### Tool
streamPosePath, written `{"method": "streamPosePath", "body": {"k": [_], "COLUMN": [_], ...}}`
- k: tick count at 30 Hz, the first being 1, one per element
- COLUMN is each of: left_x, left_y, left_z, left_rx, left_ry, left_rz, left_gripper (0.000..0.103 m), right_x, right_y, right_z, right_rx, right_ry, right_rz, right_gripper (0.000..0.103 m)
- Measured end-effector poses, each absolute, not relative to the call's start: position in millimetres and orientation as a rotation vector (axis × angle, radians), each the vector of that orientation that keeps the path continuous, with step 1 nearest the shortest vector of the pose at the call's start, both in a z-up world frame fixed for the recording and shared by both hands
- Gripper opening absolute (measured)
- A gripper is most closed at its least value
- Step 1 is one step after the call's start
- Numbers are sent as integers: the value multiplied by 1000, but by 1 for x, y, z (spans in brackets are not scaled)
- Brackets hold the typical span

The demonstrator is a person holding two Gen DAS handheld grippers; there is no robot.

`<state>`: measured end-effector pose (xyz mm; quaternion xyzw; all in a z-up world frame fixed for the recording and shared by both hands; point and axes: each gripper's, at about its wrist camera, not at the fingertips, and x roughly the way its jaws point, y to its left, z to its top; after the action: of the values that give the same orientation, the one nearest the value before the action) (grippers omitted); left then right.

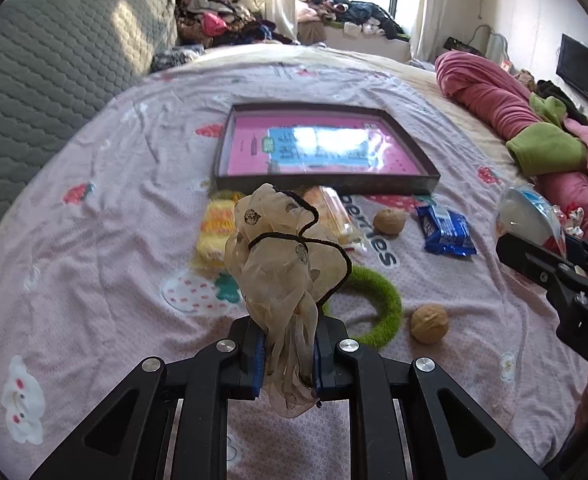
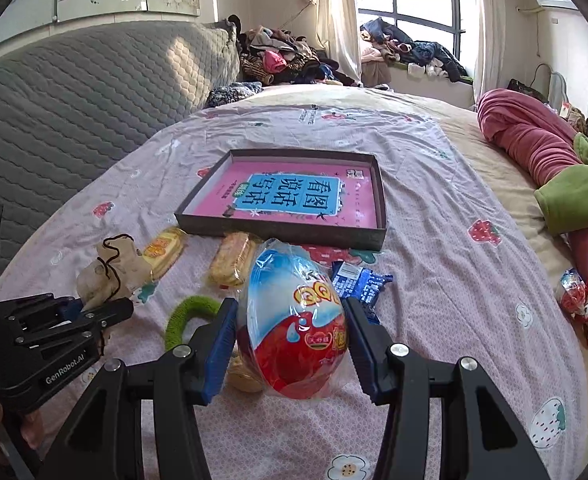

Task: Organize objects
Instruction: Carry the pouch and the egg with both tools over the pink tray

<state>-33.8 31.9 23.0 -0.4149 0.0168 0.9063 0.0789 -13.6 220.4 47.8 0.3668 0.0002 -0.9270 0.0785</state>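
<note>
1 scrunchie [image 1: 278, 272] gripped, 2 walnuts [image 1: 429, 324], 1 tray [image 1: 325, 181]

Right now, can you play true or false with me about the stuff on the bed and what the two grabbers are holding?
1. The left gripper is pinching a beige scrunchie. True.
2. The right gripper is holding a walnut. False: it holds a wrapped egg-shaped treat; the walnuts lie on the bedsheet.
3. The dark tray has a pink book in it. True.
4. The green hair ring is inside the tray. False: it lies on the bedsheet, nearer the camera than the tray.
5. The blue snack packet lies on the bedsheet. True.
</note>
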Motion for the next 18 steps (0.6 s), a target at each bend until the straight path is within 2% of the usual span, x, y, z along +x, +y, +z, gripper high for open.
{"method": "streamPosePath", "body": {"k": [18], "left_x": [-59], "left_y": [35], "left_z": [69], "left_rx": [-1141], "left_ry": [34], "left_rz": [2806], "left_gripper": [18], "right_x": [-23], "right_y": [221], "right_z": [79], "right_rx": [1012], "right_ry": [-18], "right_rz": [-2822], "right_gripper": [53]}}
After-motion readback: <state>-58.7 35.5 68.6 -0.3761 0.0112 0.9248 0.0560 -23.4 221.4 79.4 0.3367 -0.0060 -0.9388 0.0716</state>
